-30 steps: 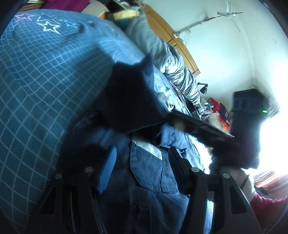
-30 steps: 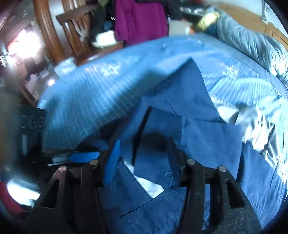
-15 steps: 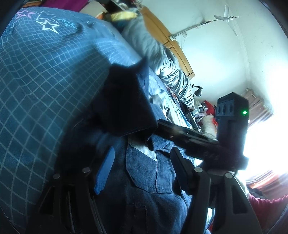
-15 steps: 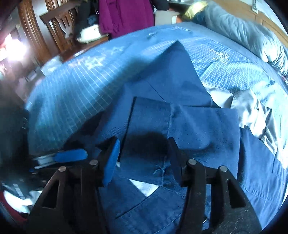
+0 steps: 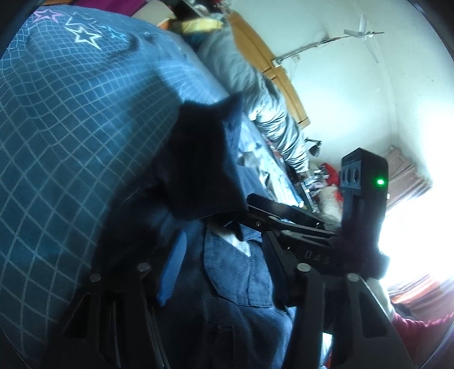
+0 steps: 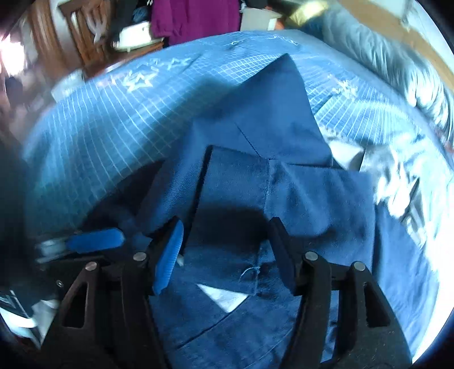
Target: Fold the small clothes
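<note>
A dark blue denim garment [image 6: 272, 113] lies spread on the blue checked bedspread [image 6: 107, 119]. One leg [image 6: 317, 195] is folded back across it, and a white patch [image 6: 224, 298] shows below the fold. My right gripper [image 6: 227, 227] hovers open over the folded leg, a finger on either side of its hem. In the left wrist view, that right gripper [image 5: 249, 207] reaches in from the right to the dark raised fold [image 5: 198, 159]. My left gripper [image 5: 224, 247] is open just above the garment's pocket [image 5: 235, 272]. Its blue pad [image 6: 96, 241] shows in the right wrist view.
A grey duvet [image 5: 261, 93] lies along the wooden headboard [image 5: 283, 79] at the bed's far side. Pale crumpled cloth [image 6: 397, 176] sits right of the garment. A wooden chair [image 6: 82, 37] and a purple garment [image 6: 195, 17] stand beyond the bed. A red sleeve [image 5: 420, 329] shows at lower right.
The right gripper has moved in over the folded leg, which now lies flatter and closer beneath it. The left gripper has stayed open above the pocket.
</note>
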The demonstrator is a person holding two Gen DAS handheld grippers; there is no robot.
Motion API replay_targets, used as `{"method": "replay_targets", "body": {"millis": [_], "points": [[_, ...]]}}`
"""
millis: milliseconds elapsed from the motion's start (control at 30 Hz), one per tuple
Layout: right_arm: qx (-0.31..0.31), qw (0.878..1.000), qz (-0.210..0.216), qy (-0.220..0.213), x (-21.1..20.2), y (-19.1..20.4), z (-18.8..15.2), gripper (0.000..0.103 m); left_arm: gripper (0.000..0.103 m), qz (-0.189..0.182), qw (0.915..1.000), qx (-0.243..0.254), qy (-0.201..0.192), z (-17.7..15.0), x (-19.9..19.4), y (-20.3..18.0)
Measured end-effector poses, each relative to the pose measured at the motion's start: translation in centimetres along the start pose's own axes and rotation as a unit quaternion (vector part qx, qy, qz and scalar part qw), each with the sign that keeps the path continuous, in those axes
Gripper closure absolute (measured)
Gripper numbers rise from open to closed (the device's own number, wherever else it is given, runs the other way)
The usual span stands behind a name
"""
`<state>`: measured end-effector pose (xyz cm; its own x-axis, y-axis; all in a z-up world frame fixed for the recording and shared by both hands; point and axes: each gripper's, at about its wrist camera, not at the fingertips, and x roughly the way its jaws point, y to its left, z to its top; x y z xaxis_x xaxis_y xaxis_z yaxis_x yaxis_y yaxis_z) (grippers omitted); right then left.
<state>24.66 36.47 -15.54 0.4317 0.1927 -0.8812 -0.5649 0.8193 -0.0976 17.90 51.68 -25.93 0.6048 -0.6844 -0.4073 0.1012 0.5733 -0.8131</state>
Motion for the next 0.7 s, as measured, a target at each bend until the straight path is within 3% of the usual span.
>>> {"method": "replay_targets", "body": {"millis": [33,67,133,233,333,400,533,700], "points": [[-0.011,1.0,-0.01,-0.001,0.1,0.1,0.0,0.048,0.05,0.007,1.0,0.002,0.001,0.0,0.1,-0.1],[-0.016,1.0,-0.019,-0.003,0.2,0.0,-0.1,0.061,0.047,0.005,1.0,0.002,-0.001,0.0,0.0,-0.1],[-0.002,1.0,0.002,-0.012,-0.4,-0.9,-0.2,0.071,0.036,-0.022,0.9997,0.005,-0.005,-0.1,-0.2,-0.1],[0.044,0.997,0.037,-0.045,-2.6,-3.2,-0.5,0.091,0.036,-0.022,0.9997,0.007,-0.004,-0.1,0.0,-0.2],[0.11,0.987,0.078,-0.087,-5.5,-7.0,-1.1,0.096,0.036,-0.022,0.9997,0.007,-0.004,-0.1,0.0,-0.2],[0.174,0.97,0.119,-0.118,-7.6,-10.6,-2.1,0.096,0.035,-0.019,0.9998,0.009,-0.003,-0.1,0.1,-0.3],[0.273,0.934,0.152,-0.176,-12.0,-18.2,-6.2,0.096,0.035,-0.009,0.9999,0.013,0.0,0.0,0.4,-0.6],[0.385,0.887,0.144,-0.213,-15.2,-27.1,-15.0,0.096,0.036,0.002,0.9998,0.017,0.003,0.1,0.9,-0.8]]}}
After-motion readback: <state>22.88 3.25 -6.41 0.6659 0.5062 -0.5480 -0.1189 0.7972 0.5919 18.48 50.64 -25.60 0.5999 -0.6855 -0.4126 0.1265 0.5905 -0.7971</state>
